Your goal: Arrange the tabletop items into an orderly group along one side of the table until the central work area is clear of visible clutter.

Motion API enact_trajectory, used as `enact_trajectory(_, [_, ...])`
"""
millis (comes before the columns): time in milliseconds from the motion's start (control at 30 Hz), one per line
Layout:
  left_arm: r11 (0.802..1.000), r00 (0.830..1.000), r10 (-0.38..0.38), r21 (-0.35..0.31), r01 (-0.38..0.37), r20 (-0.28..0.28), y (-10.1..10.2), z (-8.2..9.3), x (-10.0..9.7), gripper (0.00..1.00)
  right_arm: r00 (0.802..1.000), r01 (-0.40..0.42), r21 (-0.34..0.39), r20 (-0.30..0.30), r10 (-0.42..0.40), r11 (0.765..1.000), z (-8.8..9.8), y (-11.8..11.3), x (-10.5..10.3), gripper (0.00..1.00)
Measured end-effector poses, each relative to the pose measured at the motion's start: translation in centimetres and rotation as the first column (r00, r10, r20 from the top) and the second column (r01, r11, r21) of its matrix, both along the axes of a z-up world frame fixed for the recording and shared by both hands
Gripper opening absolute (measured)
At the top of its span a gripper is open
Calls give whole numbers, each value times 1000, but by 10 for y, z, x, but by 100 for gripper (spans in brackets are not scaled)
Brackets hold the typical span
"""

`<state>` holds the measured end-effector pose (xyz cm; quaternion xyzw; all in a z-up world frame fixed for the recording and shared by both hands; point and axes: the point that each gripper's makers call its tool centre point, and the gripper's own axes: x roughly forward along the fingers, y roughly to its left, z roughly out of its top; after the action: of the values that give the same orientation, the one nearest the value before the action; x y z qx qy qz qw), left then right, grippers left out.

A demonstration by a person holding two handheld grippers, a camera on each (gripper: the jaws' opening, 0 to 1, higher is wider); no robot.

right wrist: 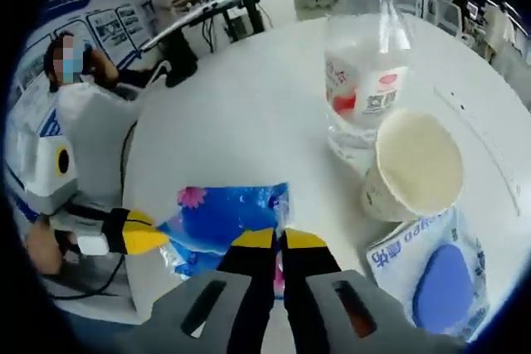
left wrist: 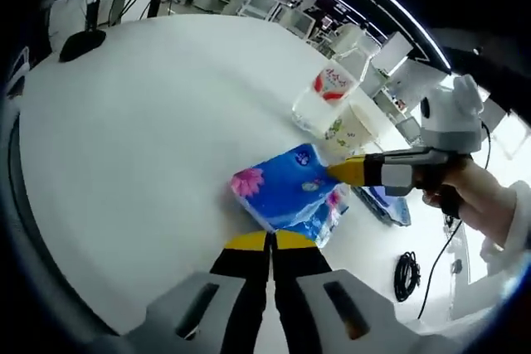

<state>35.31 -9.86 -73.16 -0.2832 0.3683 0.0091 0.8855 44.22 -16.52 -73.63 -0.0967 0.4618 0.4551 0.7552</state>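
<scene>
A: What is on the white worktop [left wrist: 149, 138]?

B: A blue tissue pack [left wrist: 290, 192] with a pink flower on it. It lies near the edge of the worktop. Just behind it stand a clear water bottle [left wrist: 328, 93] with a red and white label and a cream paper cup [left wrist: 353, 126]. The cup touches the bottle, or nearly does (I cannot tell which).

A: And the left gripper [left wrist: 271, 240]?

B: Its two yellow tips are pressed together right at the near edge of the tissue pack. It is closed. I cannot tell if any of the wrapper is pinched between them.

A: What about the right gripper [right wrist: 280, 239]?

B: In its own view its yellow tips also meet at the edge of the tissue pack [right wrist: 224, 221]. It looks closed too, and I cannot see if it has hold of the pack. In the left gripper view it comes in from the right, with a hand [left wrist: 477, 196] holding it.

A: Anything else?

B: A flat white and blue packet [right wrist: 436, 271] lies just beside the cup [right wrist: 415, 167]. A black cable [left wrist: 406, 275] lies coiled near the worktop's edge.
</scene>
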Motion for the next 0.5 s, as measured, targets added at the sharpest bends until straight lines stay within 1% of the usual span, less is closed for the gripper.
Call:
enact_trajectory(33, [1000,1000,1,-2,-1,9,1,3,1,0,1000,26,23,-13,-26,999,3,-6,-3,0])
enact_trajectory(100, [1000,1000,-13,12,13,29,0,9,3,0,999,47,51,-22,-46,998,9,-14,-8,0])
enact_trajectory(133, [999,999,-32,28,31,44,-2,12,4,0,998,57,64,-25,-56,996,12,-17,-11,0])
enact_trajectory(167, [997,996,-57,47,54,64,-4,16,6,0,996,82,93,-24,-81,992,18,-22,-13,0])
enact_trajectory(200, [993,991,-97,70,90,96,-8,22,8,0,994,107,110,-23,-105,988,21,-26,-14,0])
enact_trajectory(233, [989,985,-126,91,116,118,-12,27,9,0,990,144,129,-34,-140,981,26,-34,-16,0])
enact_trajectory(267, [980,979,-170,127,156,111,-17,28,6,0,985,169,145,-47,-163,975,29,-39,-18,0])
enact_trajectory(300, [974,975,-193,139,177,112,-21,29,6,0,978,210,161,-58,-203,964,33,-46,-19,0])
enact_trajectory(367, [961,963,-239,168,218,120,-31,33,6,0,967,253,182,-64,-246,950,39,-55,-20,0])
enact_trajectory(400, [956,959,-255,178,232,123,-34,35,6,0,958,286,200,-68,-278,937,44,-61,-20,0])
enact_trajectory(500, [951,951,-275,186,248,143,-43,44,13,0,938,346,234,-83,-336,909,53,-73,-22,0])
